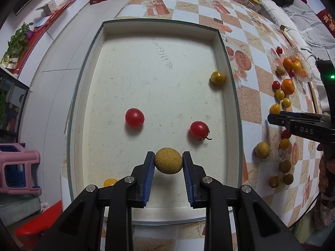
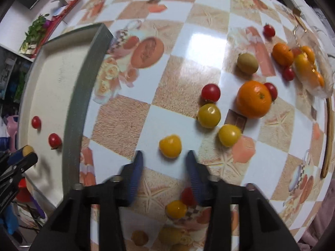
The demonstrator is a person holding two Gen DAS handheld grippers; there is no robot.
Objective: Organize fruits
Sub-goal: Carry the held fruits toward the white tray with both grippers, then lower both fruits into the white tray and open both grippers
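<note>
Here, left gripper (image 1: 168, 160) clamping tan fruit (image 1: 168, 161), tray rim (image 1: 234, 104) well apart

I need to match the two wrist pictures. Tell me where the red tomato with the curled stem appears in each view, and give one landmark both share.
Left wrist view: the stemmed red tomato lies in the tray, right of centre, just beyond the held fruit.
Right wrist view: the same tomato sits at the far left, inside the tray near its wall.
Shared landmark: the tray's grey wall.

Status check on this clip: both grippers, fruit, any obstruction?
Left gripper shut on tan fruit over tray. Right gripper open, short of yellow tomato. Nothing between.
</note>
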